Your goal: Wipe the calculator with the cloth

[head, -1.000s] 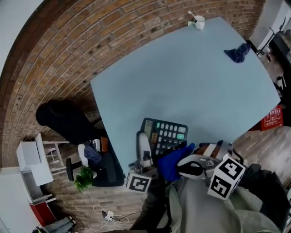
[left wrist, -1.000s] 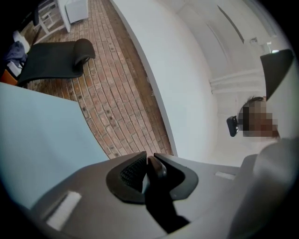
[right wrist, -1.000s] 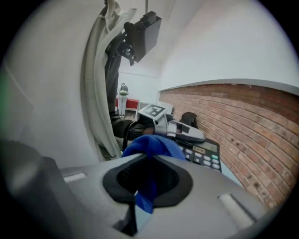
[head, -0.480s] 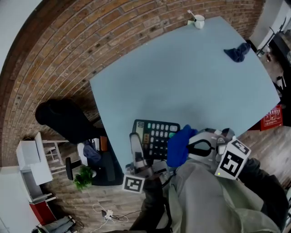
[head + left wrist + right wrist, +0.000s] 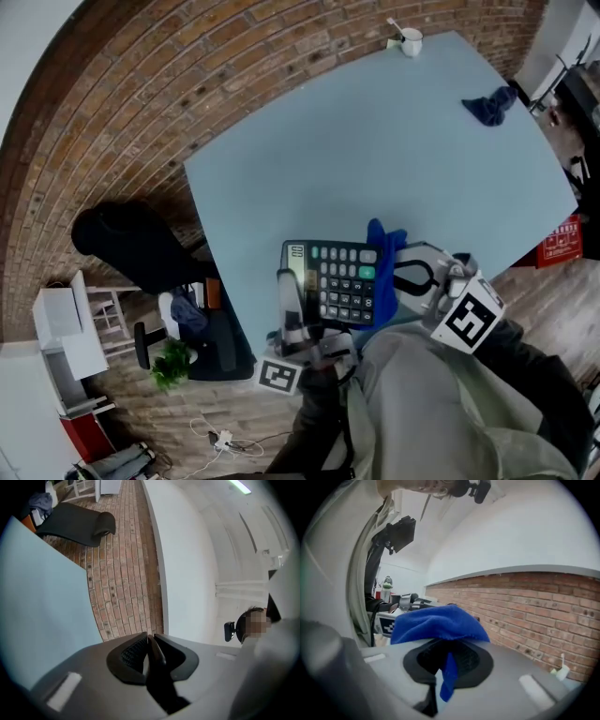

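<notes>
Broadly, the pale blue surface (image 5: 375, 159) fills the head view, and the calculator (image 5: 339, 283) is at its near edge, close to the person. Since a second ago the calculator has swung round so that its display end points left. The blue cloth (image 5: 382, 264) has travelled from the lower front corner of the keypad up to the right-hand edge of the keys. That reads as one wiping pass over the keys, done or nearly so; the display end looks not yet covered. The left hand-held gripper (image 5: 292, 302) pinches the calculator's left edge, a thin dark slab between its nearly closed jaws. The right hand-held gripper (image 5: 405, 277) is clamped on the cloth just beside the calculator's right side, and the cloth appears to touch it.
</notes>
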A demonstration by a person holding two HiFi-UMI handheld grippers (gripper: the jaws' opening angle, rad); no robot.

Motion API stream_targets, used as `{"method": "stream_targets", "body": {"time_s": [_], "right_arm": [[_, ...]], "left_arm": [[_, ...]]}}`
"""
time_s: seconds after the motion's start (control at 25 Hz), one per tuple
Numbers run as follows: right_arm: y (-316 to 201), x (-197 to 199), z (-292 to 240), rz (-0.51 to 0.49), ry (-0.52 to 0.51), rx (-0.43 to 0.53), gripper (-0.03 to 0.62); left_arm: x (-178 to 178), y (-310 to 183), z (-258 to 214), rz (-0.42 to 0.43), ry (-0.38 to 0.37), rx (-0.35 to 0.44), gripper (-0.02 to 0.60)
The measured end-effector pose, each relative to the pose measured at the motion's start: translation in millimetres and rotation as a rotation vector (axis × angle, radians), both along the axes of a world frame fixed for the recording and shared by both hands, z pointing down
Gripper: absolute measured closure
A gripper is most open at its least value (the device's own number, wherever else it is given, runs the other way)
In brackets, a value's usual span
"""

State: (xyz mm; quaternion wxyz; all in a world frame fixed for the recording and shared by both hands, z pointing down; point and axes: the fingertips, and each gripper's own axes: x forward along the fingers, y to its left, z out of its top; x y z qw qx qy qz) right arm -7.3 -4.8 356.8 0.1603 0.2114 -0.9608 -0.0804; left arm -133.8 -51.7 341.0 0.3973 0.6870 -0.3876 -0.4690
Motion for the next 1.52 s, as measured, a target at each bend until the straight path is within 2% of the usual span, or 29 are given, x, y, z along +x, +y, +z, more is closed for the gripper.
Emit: {"method": "stream_targets", "body": {"time_s": [0.16,0.32,0.44,0.56,0.64,0.8,0.88,0.96,1.04,1.16,1.28,1.4,1.44,1.52], "right_arm": [[7.1,-34.3,7.4,-0.029,-0.075,0.101,0.562],[10.8,-44.8,15.2,-0.033,-0.101,0.118,0.562],[10.3,-29.3,7.8,-0.032,-0.086,0.155,0.562],[-13.8,4.0,-3.6,0.092,-0.137,0.121,0.562],[-18.3,5.0,-3.8,0.11,-0.145,0.092,0.562],[37.8,-40.5,10.4,-0.138,-0.016,0.12,0.562],[52.3,-45.8,16.1,-0.174,-0.01,0.101,0.565],[40.5,-33.1,12.5,-0.117,-0.073,0.067,0.565],[14.3,-6.7,3.5,0.005,-0.121,0.071,0.565],[-16.8,38.0,-12.8,0.197,-0.128,0.101,0.565],[-20.6,55.6,-42.9,0.253,-0.059,0.261,0.565],[-6.9,43.0,-58.3,0.185,0.052,0.351,0.565],[-0.5,31.2,-54.0,0.134,0.133,0.368,0.565],[8.6,9.2,-34.8,0.046,0.358,0.42,0.565]], "left_arm": [[14.5,0.0,-3.5,0.038,0.03,0.011,0.531],[8.4,1.6,-2.3,0.001,-0.019,0.01,0.531],[-2.4,4.1,-1.0,-0.034,-0.017,0.014,0.531],[-5.7,5.3,-3.8,-0.032,-0.025,0.022,0.531],[0.0,3.4,-4.5,-0.013,-0.02,0.021,0.531],[17.4,-0.3,-7.5,0.037,-0.021,0.029,0.531],[21.0,0.1,-10.5,0.057,-0.046,0.038,0.531],[19.5,1.6,-11.5,0.062,-0.052,0.042,0.531],[15.5,2.9,-12.1,0.056,-0.055,0.045,0.531],[11.9,4.0,-12.3,0.041,-0.069,0.045,0.531],[11.0,3.6,-12.0,0.024,-0.099,0.043,0.531],[10.9,2.9,-11.6,0.019,-0.141,0.037,0.529],[11.1,2.5,-10.9,0.016,-0.164,0.034,0.531],[11.9,2.5,-6.5,0.001,-0.273,0.018,0.528]]}}
